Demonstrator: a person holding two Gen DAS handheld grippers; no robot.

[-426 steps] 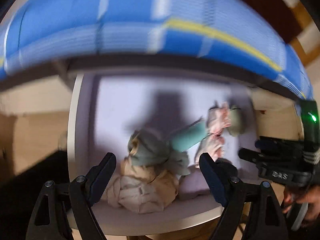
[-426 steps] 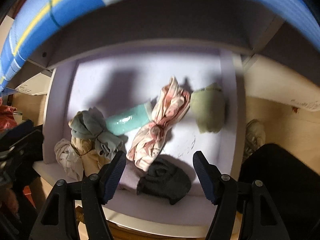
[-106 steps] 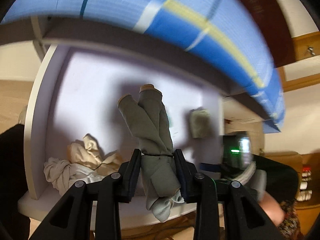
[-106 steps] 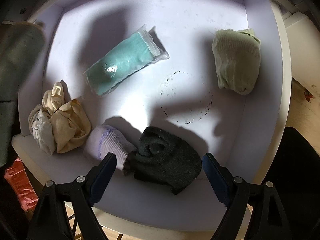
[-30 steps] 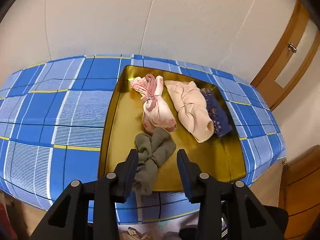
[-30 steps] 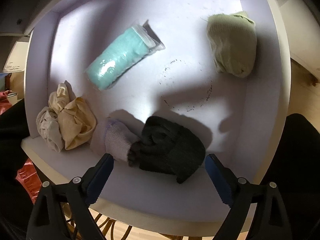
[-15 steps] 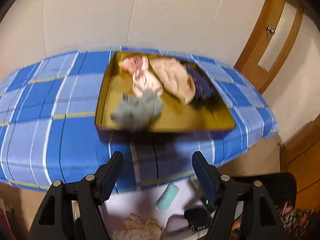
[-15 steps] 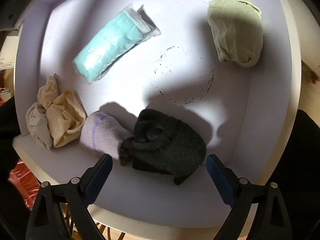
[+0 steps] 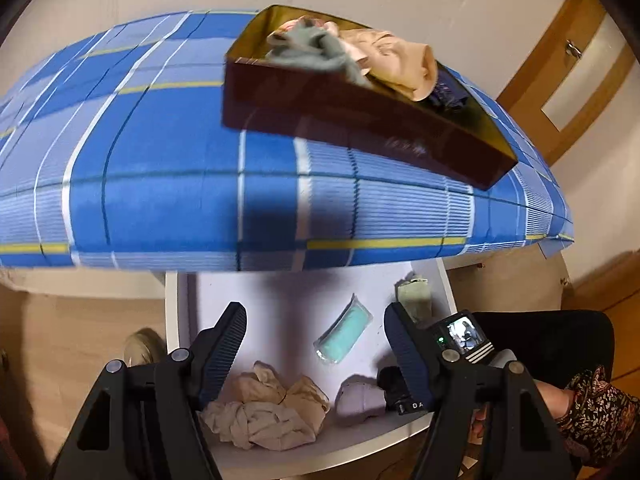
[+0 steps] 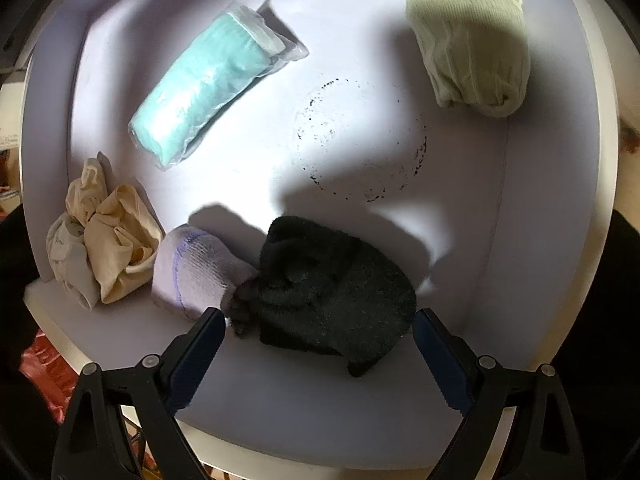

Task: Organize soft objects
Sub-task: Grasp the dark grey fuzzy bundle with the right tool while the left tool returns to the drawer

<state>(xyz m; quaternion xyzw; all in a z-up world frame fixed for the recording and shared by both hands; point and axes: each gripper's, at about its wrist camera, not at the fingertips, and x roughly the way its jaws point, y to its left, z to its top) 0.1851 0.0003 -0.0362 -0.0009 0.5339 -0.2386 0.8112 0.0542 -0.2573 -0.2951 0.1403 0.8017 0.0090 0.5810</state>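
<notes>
White shelf (image 10: pixel 540 240) carries black sock (image 10: pixel 332 292), lilac sock (image 10: pixel 192 268), teal packet (image 10: pixel 208 84), green sock (image 10: pixel 468 40), cream bundle (image 10: pixel 100 240).

A black sock bundle (image 10: pixel 332 288) lies crumpled on the white drawer floor (image 10: pixel 360 140), touching a lavender sock roll (image 10: pixel 192 268). Beside them sit a cream knot (image 10: pixel 104 240), a wrapped teal roll (image 10: pixel 208 88) and a pale green bundle (image 10: pixel 468 44).

The drawer (image 10: pixel 560 184) floor lies bare through its middle. The black sock (image 10: pixel 332 284) lies just ahead of the right tool (image 10: pixel 316 324), touching the lilac sock (image 10: pixel 192 268) (cream bundle (image 10: pixel 108 240) beside it). The blue-checked desk (image 9: pixel 200 184) overhangs the drawer's back.
</notes>
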